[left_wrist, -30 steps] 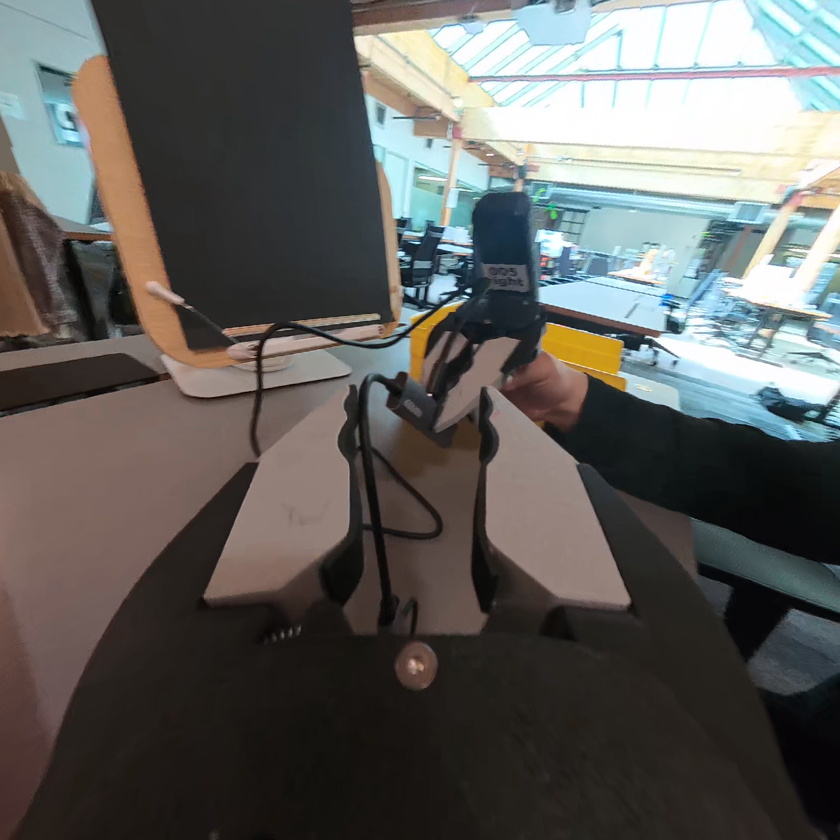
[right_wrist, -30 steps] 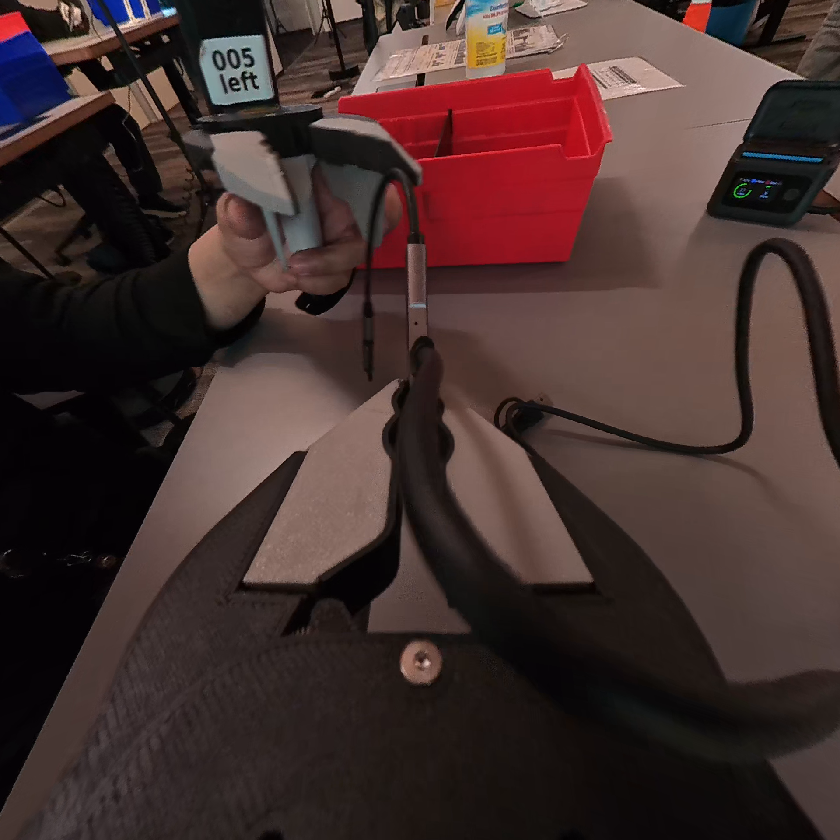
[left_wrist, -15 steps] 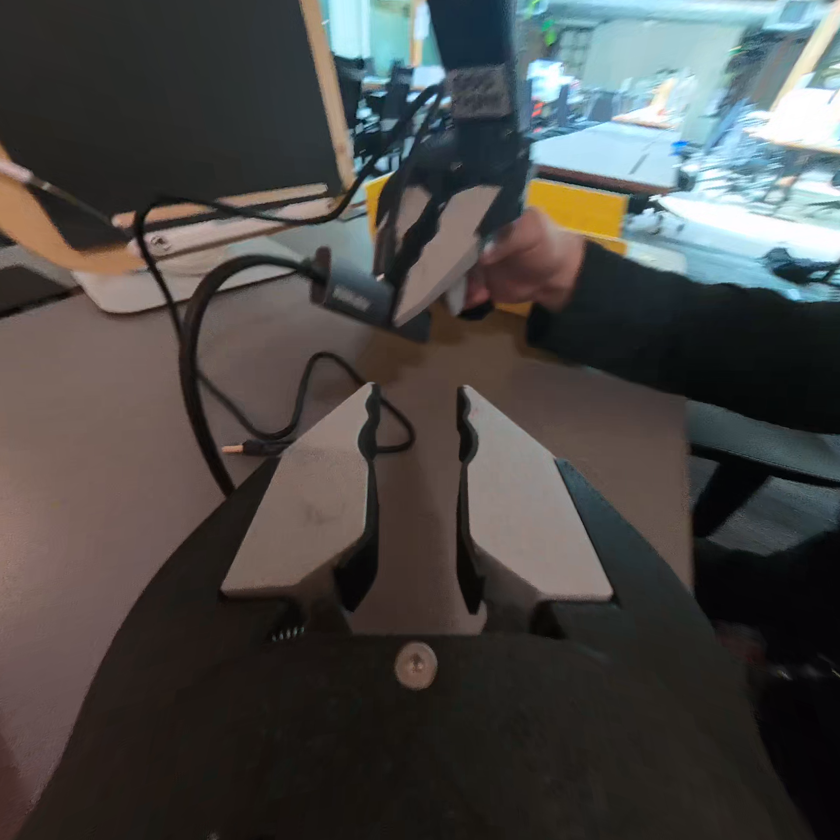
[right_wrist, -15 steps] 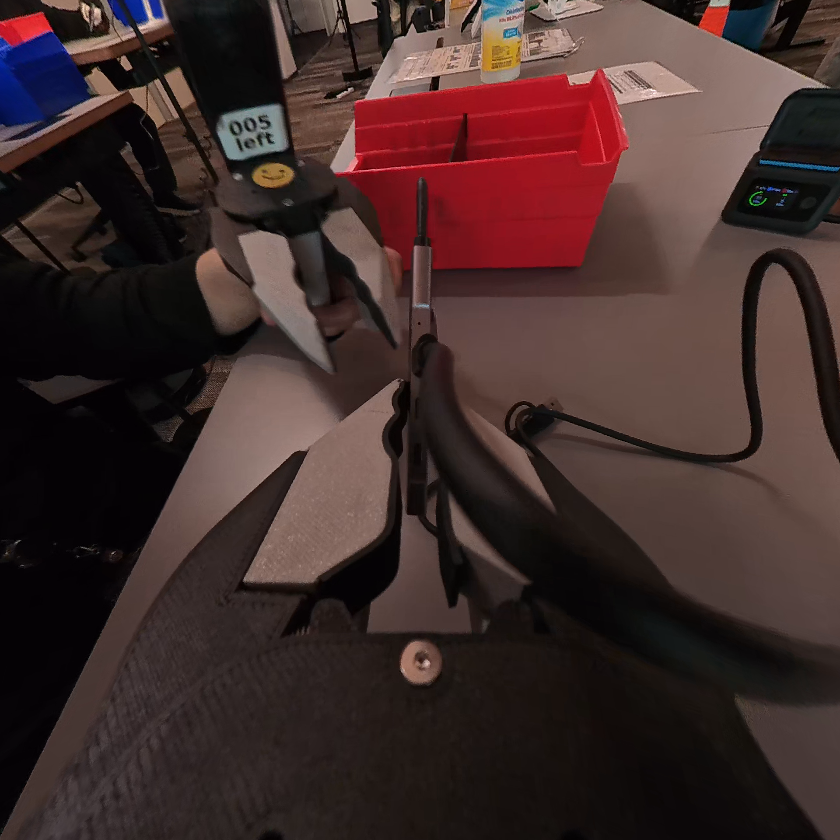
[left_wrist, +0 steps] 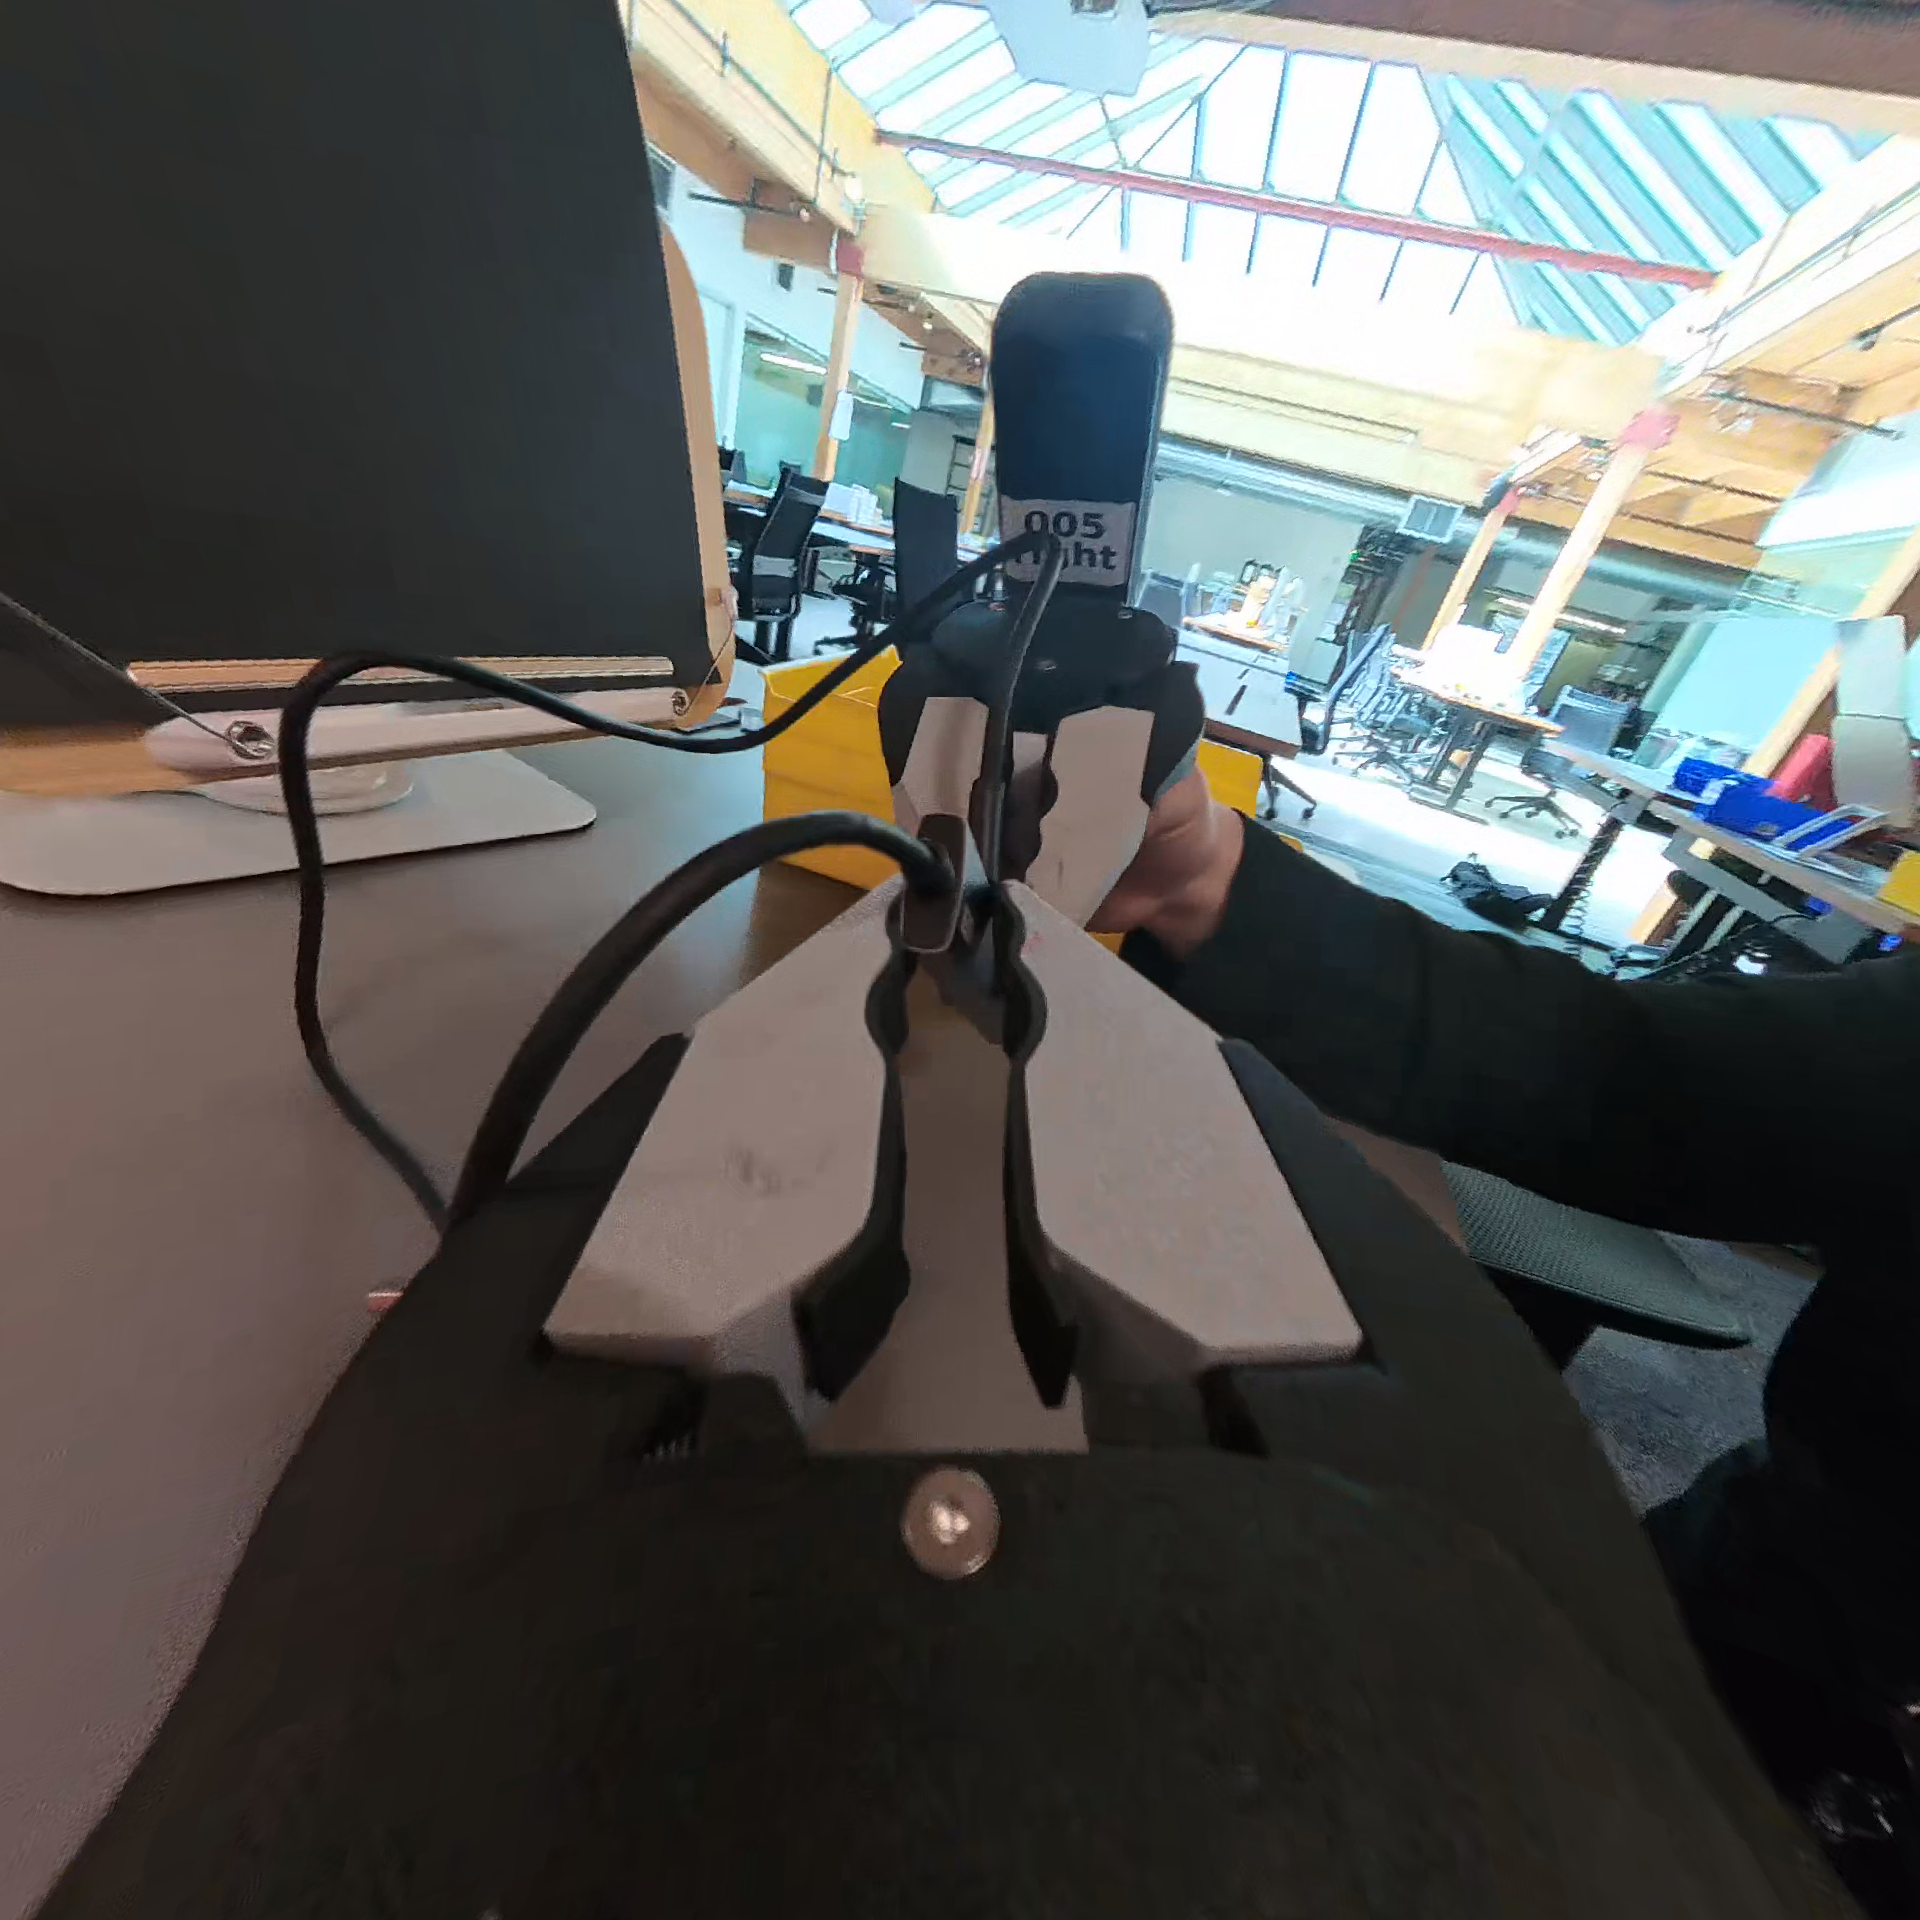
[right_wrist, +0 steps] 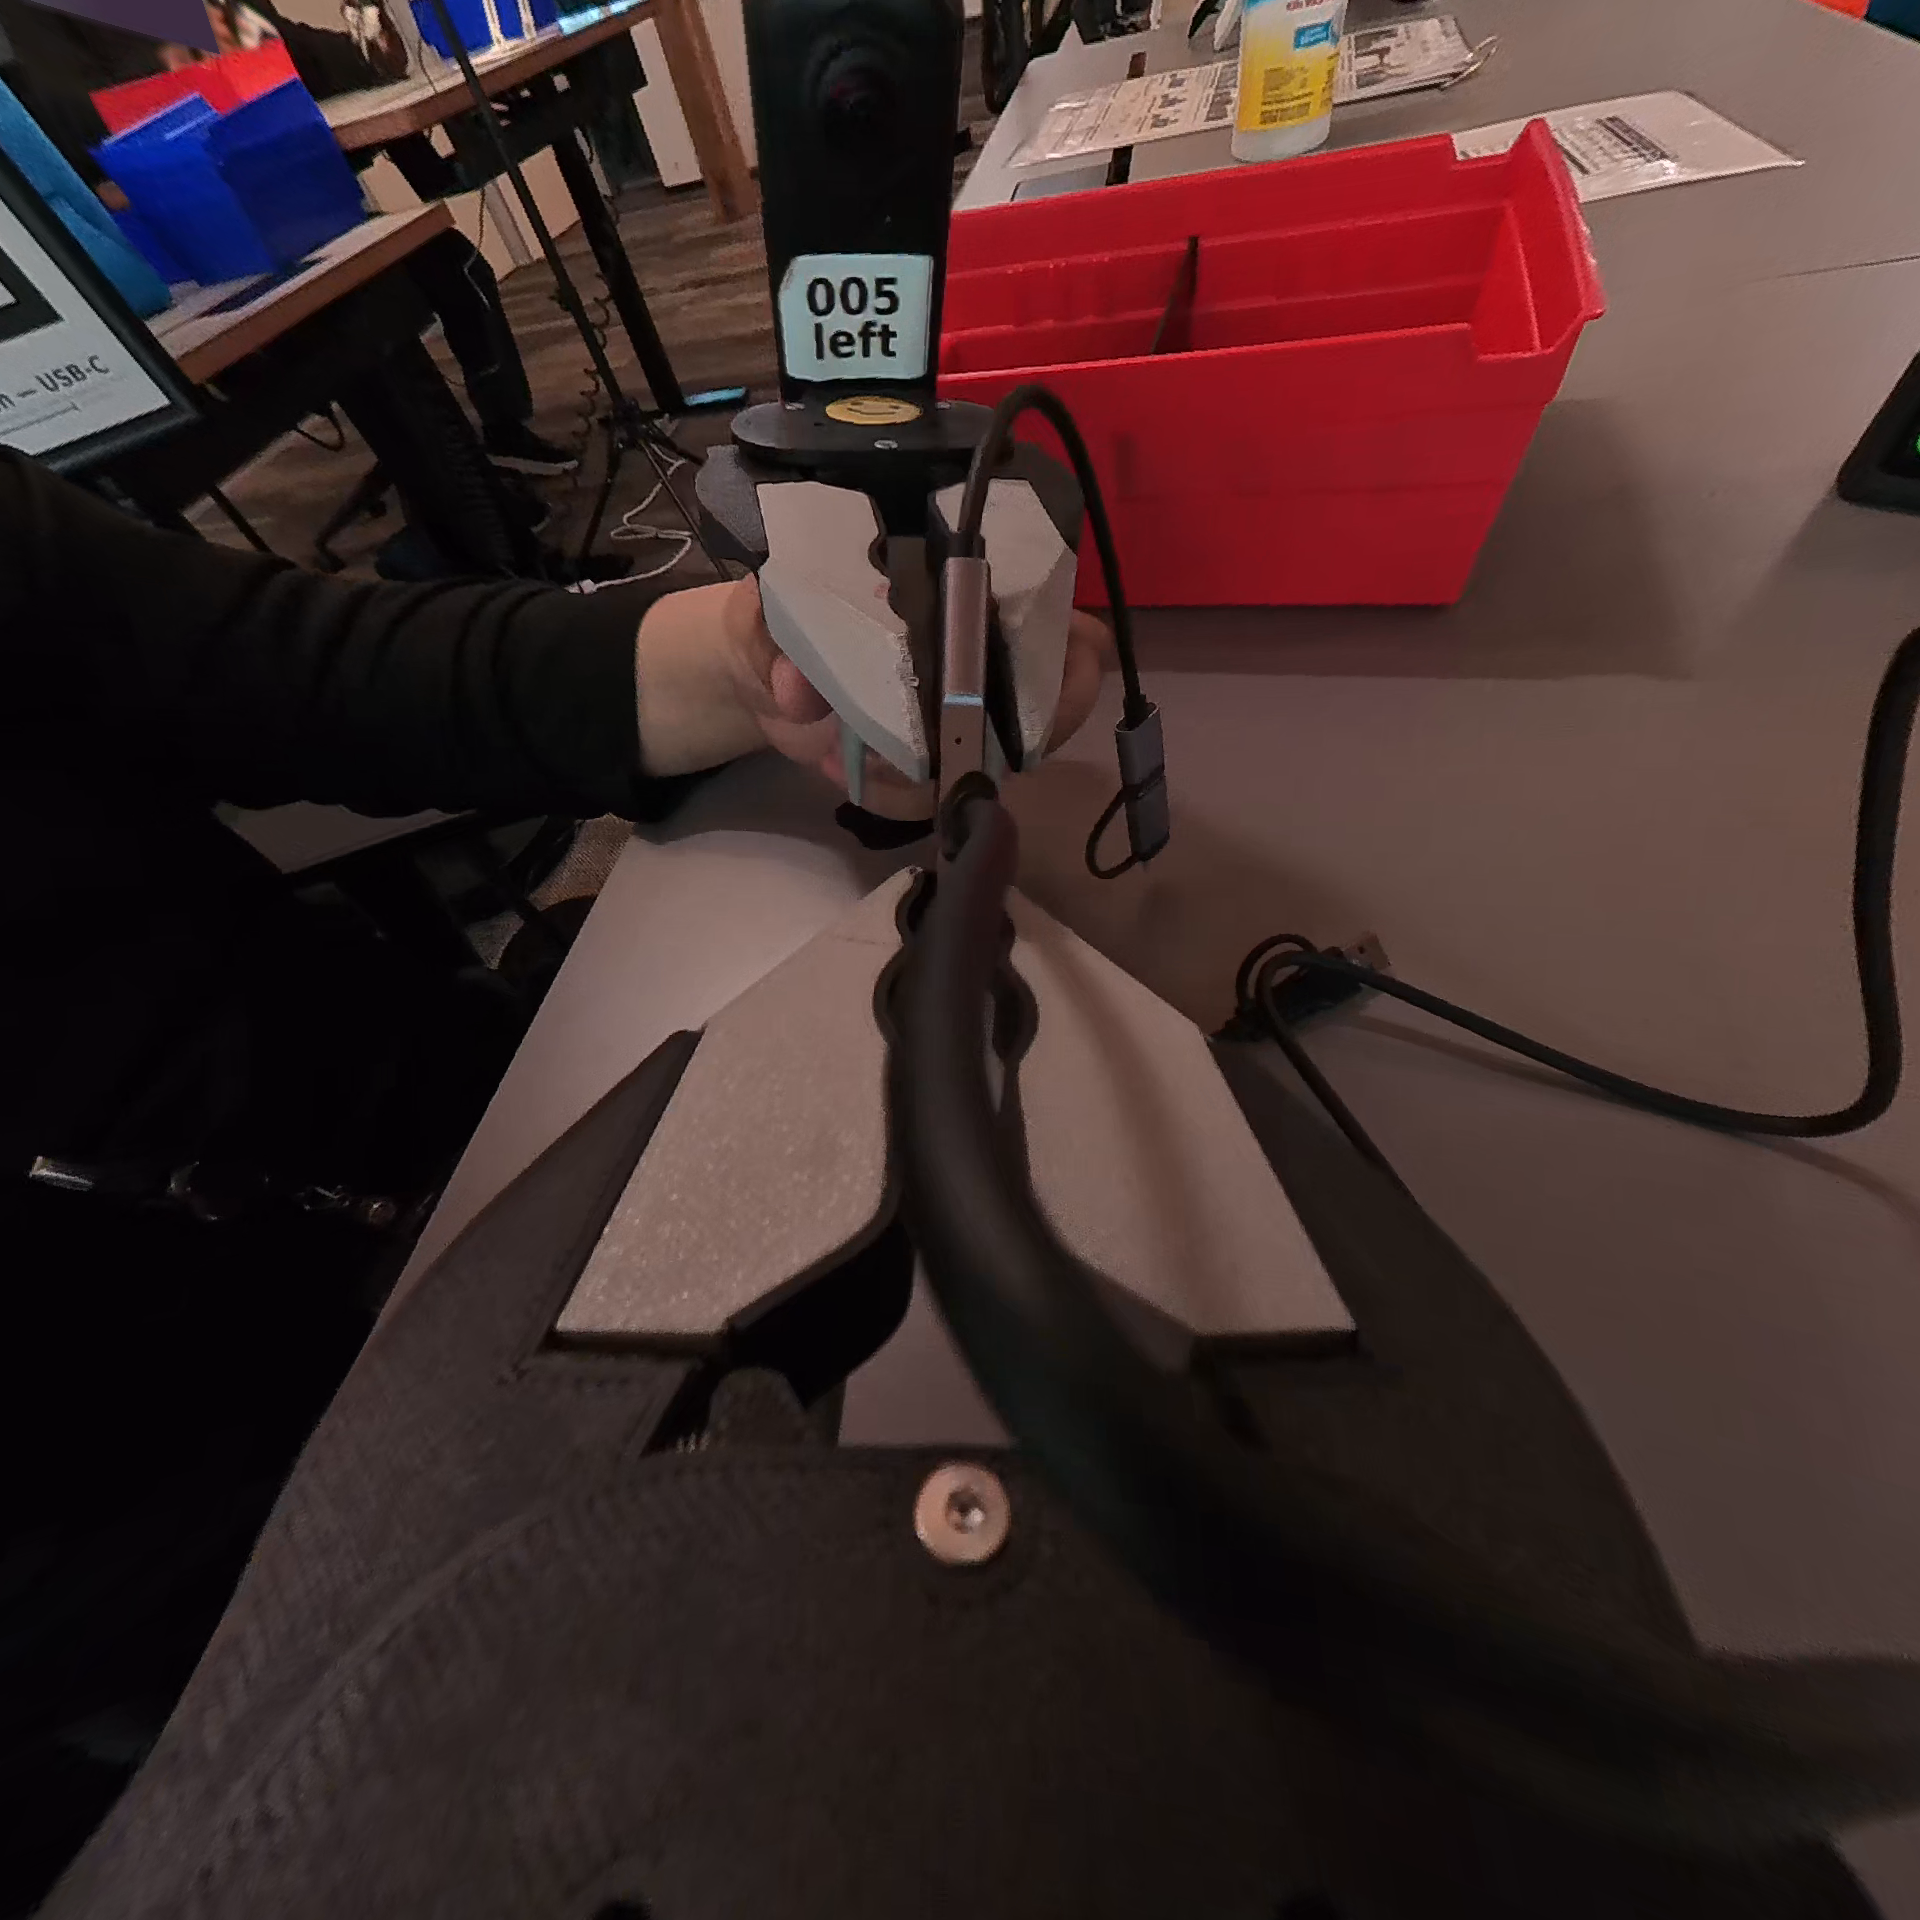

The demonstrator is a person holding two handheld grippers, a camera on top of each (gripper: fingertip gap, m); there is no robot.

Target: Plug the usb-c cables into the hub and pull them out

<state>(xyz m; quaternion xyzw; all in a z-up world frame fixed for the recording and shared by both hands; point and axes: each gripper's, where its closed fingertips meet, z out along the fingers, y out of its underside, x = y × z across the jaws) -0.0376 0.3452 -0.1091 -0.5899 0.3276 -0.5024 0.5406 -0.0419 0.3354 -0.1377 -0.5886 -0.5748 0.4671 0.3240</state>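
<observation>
Left gripper [right_wrist: 940, 717] fingers clenched on slim grey metal hub [right_wrist: 964, 665], right gripper [left_wrist: 992, 831] fingers clenched on thick black usb-c cable [right_wrist: 997, 1091], plug nose-to-nose on hub's long axis above grey worktop [right_wrist: 1558, 831].

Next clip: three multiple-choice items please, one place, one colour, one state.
1. Where is the red bin? A on the table behind the left gripper; B on the floor; C on a chair.
2. The thick cable's colour? A white; B black; C orange.
3. The left gripper's jaws? A wide open; B shut on the hub; C out of view.
Answers: A, it stands on the table past that gripper; B, dark throughout; B, they pinch the grey hub.
</observation>
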